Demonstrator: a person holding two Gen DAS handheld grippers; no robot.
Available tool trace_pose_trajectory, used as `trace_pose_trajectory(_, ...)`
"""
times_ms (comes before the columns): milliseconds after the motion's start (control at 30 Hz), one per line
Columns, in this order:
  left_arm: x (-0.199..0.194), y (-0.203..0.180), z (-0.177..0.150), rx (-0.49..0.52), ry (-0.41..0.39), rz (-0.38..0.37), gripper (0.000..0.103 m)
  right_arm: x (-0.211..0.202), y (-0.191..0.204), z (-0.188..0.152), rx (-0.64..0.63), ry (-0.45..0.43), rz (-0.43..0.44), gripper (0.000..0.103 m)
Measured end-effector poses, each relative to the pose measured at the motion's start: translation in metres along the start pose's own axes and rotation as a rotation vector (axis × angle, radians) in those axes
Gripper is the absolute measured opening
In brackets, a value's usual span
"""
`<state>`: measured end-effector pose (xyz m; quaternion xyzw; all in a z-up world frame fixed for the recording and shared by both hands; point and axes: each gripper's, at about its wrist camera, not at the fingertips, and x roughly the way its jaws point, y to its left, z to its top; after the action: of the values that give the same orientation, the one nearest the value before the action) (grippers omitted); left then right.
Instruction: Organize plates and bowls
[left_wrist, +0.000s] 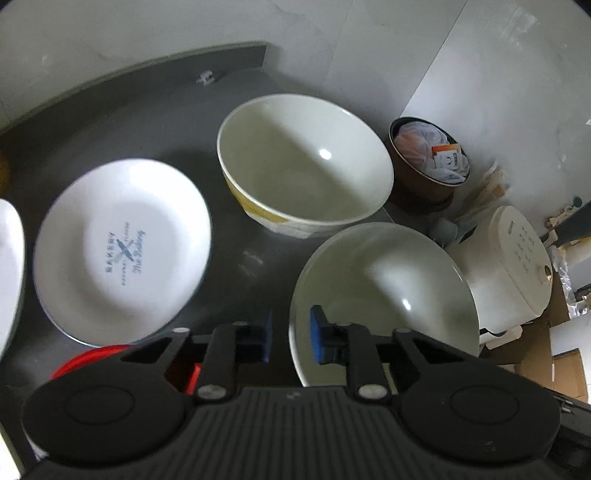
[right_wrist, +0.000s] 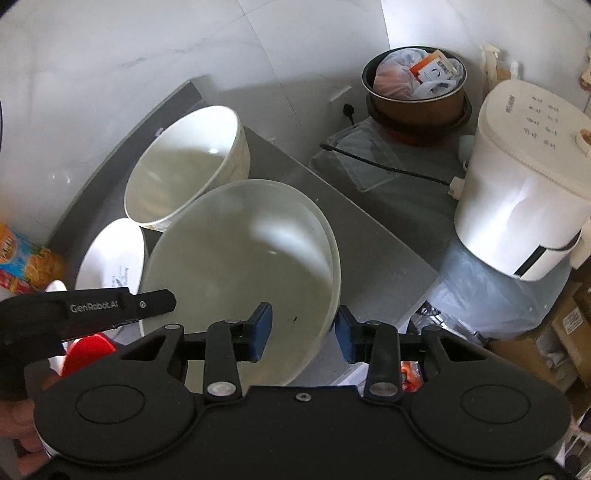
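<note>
Right wrist view: both hand-held grippers straddle the near bowl's rim, right and left open (yellow-patterned bowl behind it).

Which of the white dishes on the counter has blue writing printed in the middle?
The shallow printed plate, left of the two bowls. The deep bowl with the yellow outside and the wide plain bowl between the gripper pads are unmarked inside.

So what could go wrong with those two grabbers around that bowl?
The near bowl sits by the counter edge; a nudge might tip it off. Both grippers are open, the left gripper and right gripper each straddling its rim, so uneven pinches could twist it. Lifting might knock the deeper bowl behind.
</note>
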<state>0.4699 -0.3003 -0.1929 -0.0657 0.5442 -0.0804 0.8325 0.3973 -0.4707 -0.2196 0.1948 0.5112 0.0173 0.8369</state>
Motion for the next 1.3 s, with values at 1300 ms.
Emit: trace_pose_trajectory(1300,-0.093,0.02,0.001,0.043,-0.124,-0.127,0.004,-0.11,0.047,-0.025,0.006,-0.22,0.069,0.016)
